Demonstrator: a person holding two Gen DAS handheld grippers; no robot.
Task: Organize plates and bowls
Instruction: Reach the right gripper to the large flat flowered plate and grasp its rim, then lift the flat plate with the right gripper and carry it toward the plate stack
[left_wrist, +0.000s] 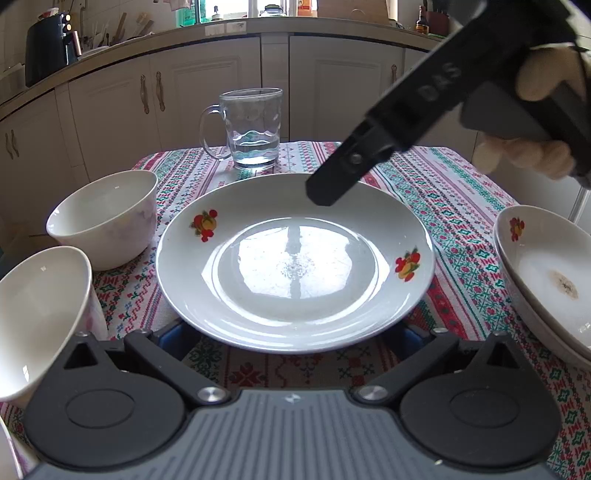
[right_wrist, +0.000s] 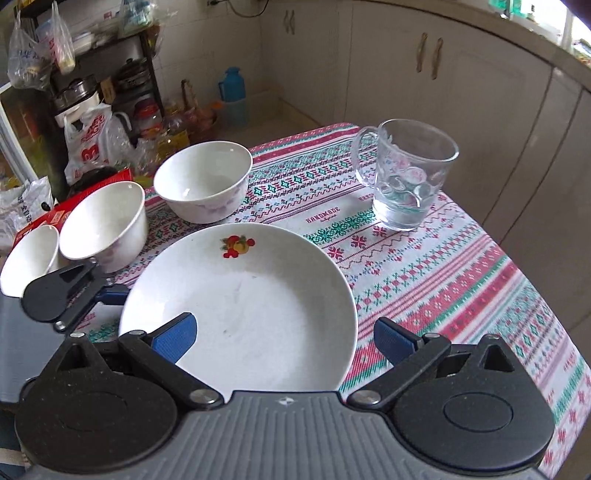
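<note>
Right wrist view, right claw (right_wrist: 284, 338) wide open over plate (right_wrist: 258, 295), left claw (left_wrist: 291, 338) spread, gripping nothing, bowls (right_wrist: 201, 181) beside

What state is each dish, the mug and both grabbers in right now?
Large plate: empty, flat on the tablecloth.
Plates at the right: stacked, top one stained.
Bowls: upright, empty.
Glass mug: upright, a little water.
Left gripper: open.
Right gripper: open, over a plate's edge.

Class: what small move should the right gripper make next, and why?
Probably lower the right gripper to the rim of the fruit-print plate: its jaws stand open and empty above it, and it lies apart from the plate stack.
</note>
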